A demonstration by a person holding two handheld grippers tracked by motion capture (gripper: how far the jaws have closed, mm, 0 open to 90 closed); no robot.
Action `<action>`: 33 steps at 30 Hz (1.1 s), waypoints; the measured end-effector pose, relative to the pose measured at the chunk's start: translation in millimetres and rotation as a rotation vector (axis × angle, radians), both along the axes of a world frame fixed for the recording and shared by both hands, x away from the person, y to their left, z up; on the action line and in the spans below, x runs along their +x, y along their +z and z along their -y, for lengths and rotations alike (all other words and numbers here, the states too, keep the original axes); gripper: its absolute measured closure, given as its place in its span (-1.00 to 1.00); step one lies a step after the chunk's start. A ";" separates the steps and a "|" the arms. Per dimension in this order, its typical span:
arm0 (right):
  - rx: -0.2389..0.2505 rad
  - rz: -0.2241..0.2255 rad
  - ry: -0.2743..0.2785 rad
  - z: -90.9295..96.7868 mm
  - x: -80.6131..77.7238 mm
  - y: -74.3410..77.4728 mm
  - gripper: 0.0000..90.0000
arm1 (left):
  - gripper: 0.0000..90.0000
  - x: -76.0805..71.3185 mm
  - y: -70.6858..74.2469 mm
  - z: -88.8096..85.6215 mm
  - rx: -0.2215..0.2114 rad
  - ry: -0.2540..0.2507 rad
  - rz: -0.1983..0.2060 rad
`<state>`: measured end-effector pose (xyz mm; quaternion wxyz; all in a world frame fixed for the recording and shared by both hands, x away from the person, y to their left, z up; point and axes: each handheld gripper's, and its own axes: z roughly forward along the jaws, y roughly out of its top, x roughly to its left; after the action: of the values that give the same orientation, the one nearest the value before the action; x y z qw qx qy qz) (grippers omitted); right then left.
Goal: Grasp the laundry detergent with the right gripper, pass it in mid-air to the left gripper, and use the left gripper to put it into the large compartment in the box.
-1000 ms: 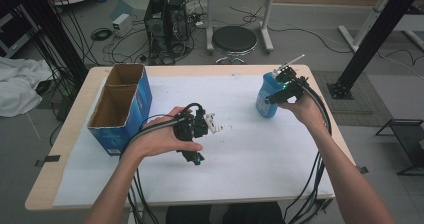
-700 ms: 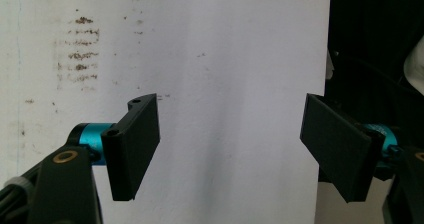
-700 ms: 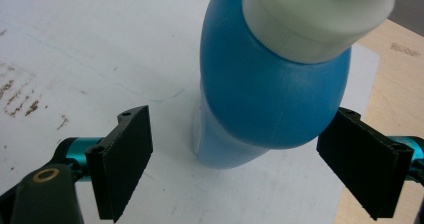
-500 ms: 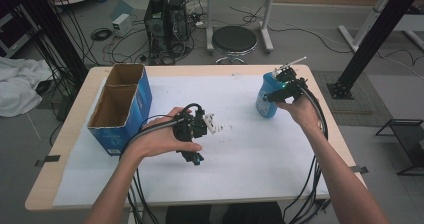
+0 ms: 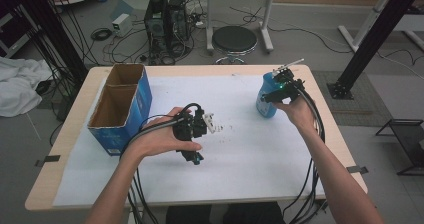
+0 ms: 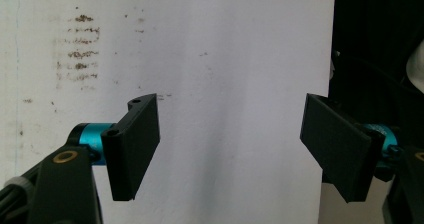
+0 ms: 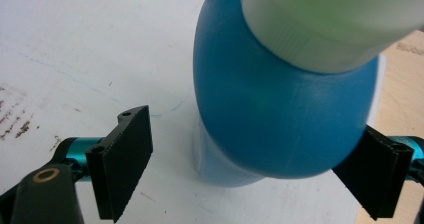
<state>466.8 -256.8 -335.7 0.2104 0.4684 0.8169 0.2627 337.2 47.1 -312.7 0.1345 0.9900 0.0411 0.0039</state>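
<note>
A blue plastic bottle [image 5: 265, 103] with a white cap stands near the table's far right. In the right gripper view the bottle [image 7: 280, 109] sits between the jaws. My right gripper [image 5: 273, 96] is open around it. Its left jaw stands clear of the bottle, and its right jaw is partly hidden behind the bottle's bulge. My left gripper [image 5: 200, 140] hovers over the middle of the white paper. In the left gripper view, my left gripper [image 6: 230, 144] is open with nothing between its jaws.
An open blue cardboard box [image 5: 120, 109] stands at the table's left side. White paper [image 5: 240, 164] covers most of the tabletop, with small brown specks [image 5: 231, 129] near the middle. Cables trail from both grippers toward the front edge. A round stool [image 5: 234, 39] stands behind the table.
The right hand has shifted only slightly by the bottle. The left hand has stayed where it was.
</note>
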 end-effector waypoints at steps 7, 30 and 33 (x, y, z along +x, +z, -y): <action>0.005 0.015 -0.008 -1.0 -0.5 -1.5 -0.69 | -0.47 -0.6 -2.0 0.0 -0.006 0.006 -0.001; 0.052 0.041 -0.023 0.6 0.3 -11.1 -0.68 | -0.47 -0.1 -4.7 3.3 -0.009 0.006 -0.008; 0.048 0.040 -0.019 1.2 0.5 -13.0 -0.63 | -0.47 0.0 -5.1 2.5 -0.007 0.004 -0.011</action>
<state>467.3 -258.0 -348.7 0.2180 0.4755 0.8016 0.2894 337.2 44.6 -317.9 0.1377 0.9895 0.0438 -0.0015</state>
